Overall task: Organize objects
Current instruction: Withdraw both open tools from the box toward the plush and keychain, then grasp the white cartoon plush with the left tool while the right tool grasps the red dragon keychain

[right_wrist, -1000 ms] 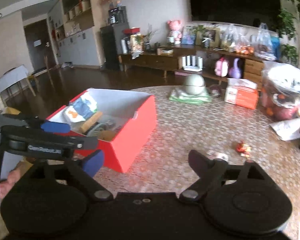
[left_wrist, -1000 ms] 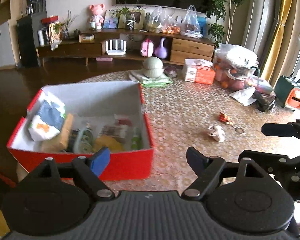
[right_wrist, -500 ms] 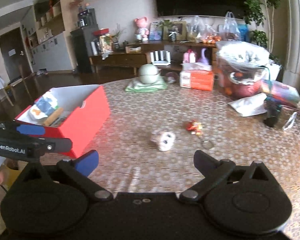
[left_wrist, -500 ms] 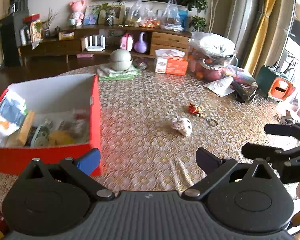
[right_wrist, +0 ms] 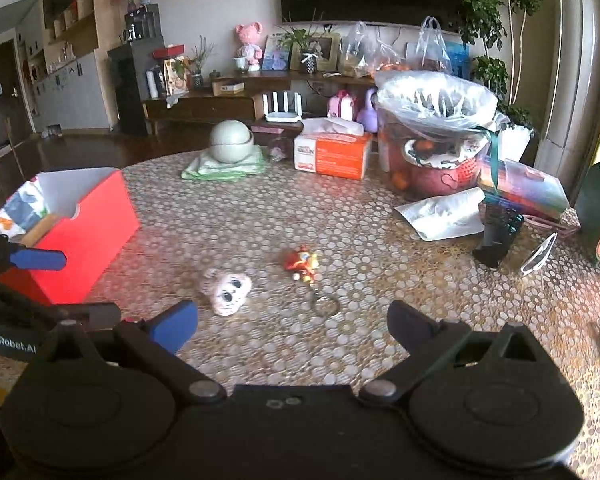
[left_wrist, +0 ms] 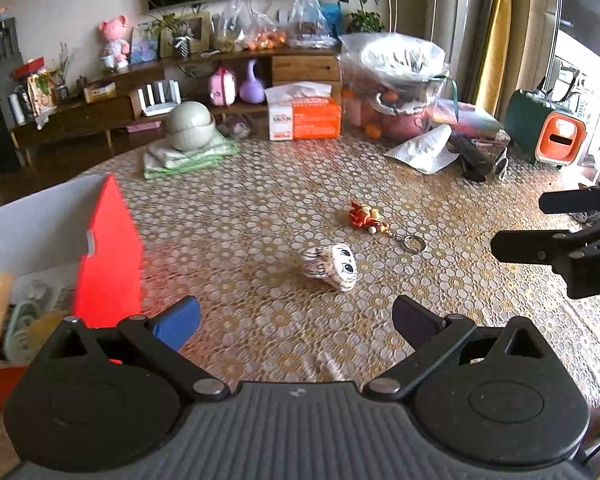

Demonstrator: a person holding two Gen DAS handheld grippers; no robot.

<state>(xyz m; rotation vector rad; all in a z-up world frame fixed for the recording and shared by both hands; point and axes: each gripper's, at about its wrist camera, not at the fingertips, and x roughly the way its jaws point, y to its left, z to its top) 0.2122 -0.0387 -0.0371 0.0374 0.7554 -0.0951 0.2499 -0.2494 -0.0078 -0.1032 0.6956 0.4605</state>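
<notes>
Left claw: I am holding my left gripper (left_wrist: 296, 322) spread wide and empty above the table (left_wrist: 260, 208), its tips hanging short of the white plush toy (left_wrist: 332, 266) at twelve o'clock.
Right claw: I am holding my right gripper (right_wrist: 292, 326) just as wide apart, pinching nothing; the same toy (right_wrist: 228, 288) is sitting at eleven o'clock of it.
Task things: the white plush toy and the red keychain figure (left_wrist: 366, 217) are lying loose on the patterned cloth, near each other but apart; the figure's metal ring (left_wrist: 414, 243) is trailing toward four o'clock.
Red box: the red box (left_wrist: 108, 256) is standing open at nine o'clock of my left claw, already holding packets and a few small items, though I am seeing them too blurred to name.
Other containers: a clear bin (right_wrist: 436, 136) lined with a plastic bag is standing at one o'clock, apparently holding fruit and bowls; an orange tissue box (right_wrist: 334, 154) is sitting beside it.
Risk, claws: both my claws are aiming at the same patch, so I am risking a knock between them.
Risk, toy: the soft round toy could be squirting sideways if I am closing off-centre.
Risk, ring: the ring may be snagging the lace cloth and dragging it.
</notes>
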